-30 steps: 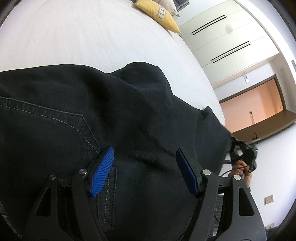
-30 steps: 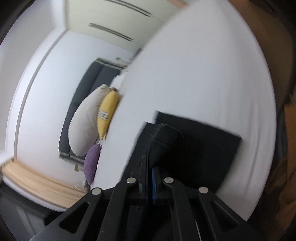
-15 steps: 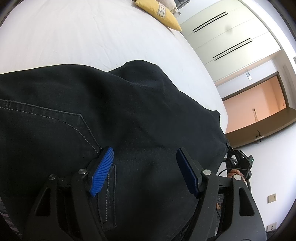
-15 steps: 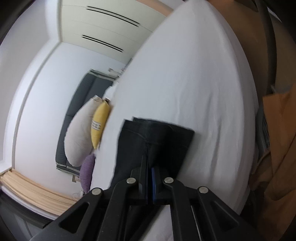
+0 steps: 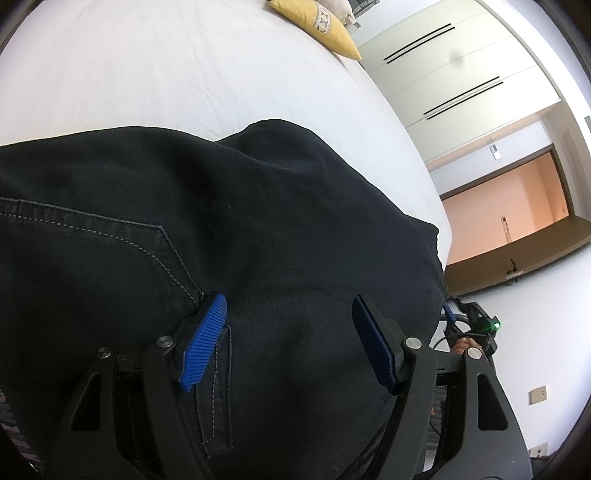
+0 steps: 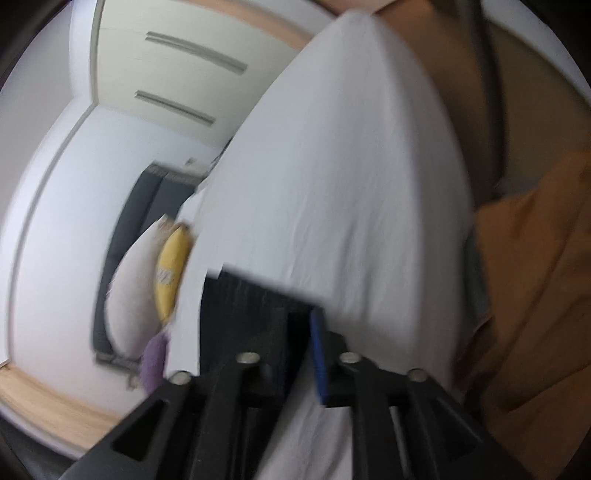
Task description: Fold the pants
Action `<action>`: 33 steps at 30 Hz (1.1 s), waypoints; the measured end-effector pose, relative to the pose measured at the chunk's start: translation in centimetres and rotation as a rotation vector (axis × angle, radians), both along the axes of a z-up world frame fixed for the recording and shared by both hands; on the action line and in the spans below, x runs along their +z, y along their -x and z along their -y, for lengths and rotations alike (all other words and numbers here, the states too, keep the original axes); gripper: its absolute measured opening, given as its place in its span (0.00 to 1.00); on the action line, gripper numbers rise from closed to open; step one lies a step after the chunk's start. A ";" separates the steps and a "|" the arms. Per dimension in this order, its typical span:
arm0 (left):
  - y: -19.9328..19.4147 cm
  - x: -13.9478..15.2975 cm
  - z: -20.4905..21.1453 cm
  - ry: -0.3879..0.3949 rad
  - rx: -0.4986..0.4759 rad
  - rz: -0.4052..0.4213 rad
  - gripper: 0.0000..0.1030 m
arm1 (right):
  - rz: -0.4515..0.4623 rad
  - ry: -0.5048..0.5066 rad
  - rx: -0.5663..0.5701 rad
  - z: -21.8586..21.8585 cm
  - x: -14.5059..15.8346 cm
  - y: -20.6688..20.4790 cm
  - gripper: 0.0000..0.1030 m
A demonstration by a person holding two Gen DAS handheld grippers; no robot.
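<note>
Black pants point(image 5: 229, 229) lie folded on the white bed point(image 5: 166, 81), with a stitched back pocket at the left. My left gripper point(image 5: 288, 332) is open, its blue pads just above the cloth near the pocket corner. In the blurred right wrist view, the pants point(image 6: 243, 295) show as a dark slab on the bed. My right gripper point(image 6: 299, 350) has its jaws slightly apart and holds nothing. It also shows at the bed's right edge in the left wrist view point(image 5: 476, 325).
A yellow pillow point(image 5: 317, 26) lies at the head of the bed, with a grey pillow point(image 6: 133, 288) and a purple one point(image 6: 153, 362) beside it. White wardrobe doors point(image 5: 461, 74) stand beyond. An orange-brown cloth point(image 6: 535, 277) hangs at the right.
My right gripper has let go of the pants' edge and drawn back, its jaws now slightly apart. The raised fold has settled flat. My left gripper has barely moved.
</note>
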State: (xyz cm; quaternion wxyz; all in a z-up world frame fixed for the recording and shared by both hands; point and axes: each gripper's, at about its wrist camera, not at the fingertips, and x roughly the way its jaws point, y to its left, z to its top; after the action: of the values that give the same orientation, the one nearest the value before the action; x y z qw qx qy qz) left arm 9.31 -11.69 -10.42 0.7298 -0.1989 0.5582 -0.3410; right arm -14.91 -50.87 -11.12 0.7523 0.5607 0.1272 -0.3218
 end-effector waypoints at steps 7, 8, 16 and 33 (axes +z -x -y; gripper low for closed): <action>-0.3 -0.2 -0.4 0.005 -0.008 0.006 0.68 | -0.074 0.158 0.431 1.9 8.0 -7.8 0.46; -0.3 -0.2 -0.4 0.007 -0.008 0.006 0.68 | -0.147 0.246 0.555 0.5 9.5 -10.6 0.46; -0.2 -0.3 -1.0 0.020 -0.021 0.002 0.68 | -0.561 0.569 1.038 -6.8 8.9 -23.3 0.44; 0.6 0.1 -1.8 0.043 -0.001 0.017 0.70 | -0.932 0.758 0.722 -1.1 2.2 -28.8 0.05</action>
State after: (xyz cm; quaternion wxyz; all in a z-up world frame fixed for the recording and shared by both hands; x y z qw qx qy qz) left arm 8.66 -9.94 -10.30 0.7301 -0.2113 0.5445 -0.3548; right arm 13.91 -49.81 -8.96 0.8229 -0.0142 0.4937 -0.2810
